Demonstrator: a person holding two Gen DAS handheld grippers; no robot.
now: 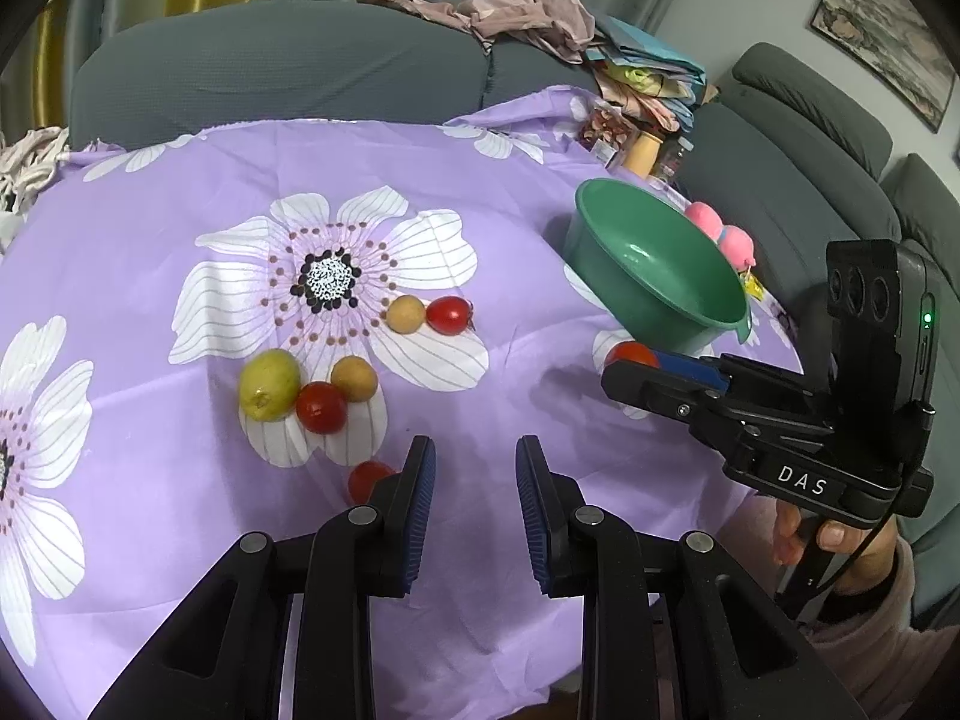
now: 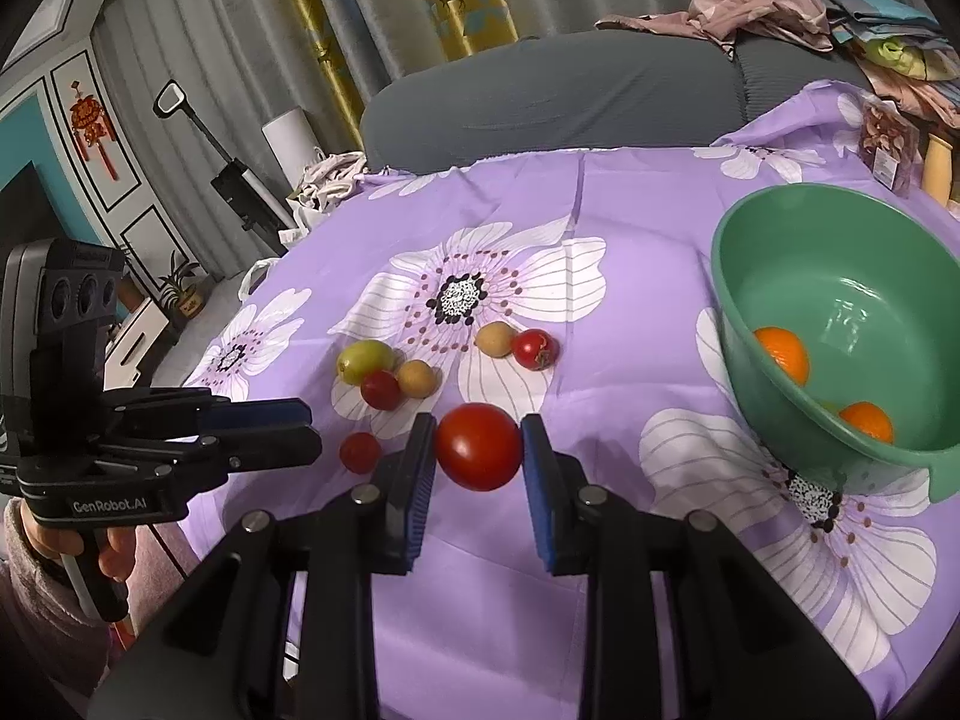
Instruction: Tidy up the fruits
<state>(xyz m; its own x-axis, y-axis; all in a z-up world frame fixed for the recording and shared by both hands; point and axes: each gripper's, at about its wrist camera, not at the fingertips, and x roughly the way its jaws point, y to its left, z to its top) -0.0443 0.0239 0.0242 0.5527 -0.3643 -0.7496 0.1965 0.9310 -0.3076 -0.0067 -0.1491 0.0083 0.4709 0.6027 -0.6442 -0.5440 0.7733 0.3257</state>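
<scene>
Right gripper (image 2: 478,450) clamps a big red tomato (image 2: 478,447) between its blue pads, held just above the purple floral tablecloth (image 2: 630,210). Only the right wrist view shows the whole fruit; in the left wrist view just a red sliver (image 1: 630,354) peeks past the right gripper's (image 1: 636,372) tips. Left gripper (image 1: 475,468) has its jaws at the narrow end of their travel, nothing between the pads, cloth showing through the gap. From the right wrist view the left gripper (image 2: 300,426) sits at the left edge, a hand (image 2: 111,552) on its handle.

Small red tomato (image 1: 367,477) lies just beside the left finger. Farther out: green guava (image 1: 270,384), another small tomato (image 1: 321,407) and a tan round fruit (image 1: 354,378), touching in a cluster. Beyond them a second tan fruit (image 1: 406,313) touches a red tomato (image 1: 449,315).

Green bowl (image 2: 780,228) stands tilted at the right. Right wrist view shows two oranges (image 2: 783,354) inside; left wrist view sees only bare inner wall (image 1: 648,252). Behind: grey sofa (image 1: 270,60) with piled clothes (image 1: 528,12).
</scene>
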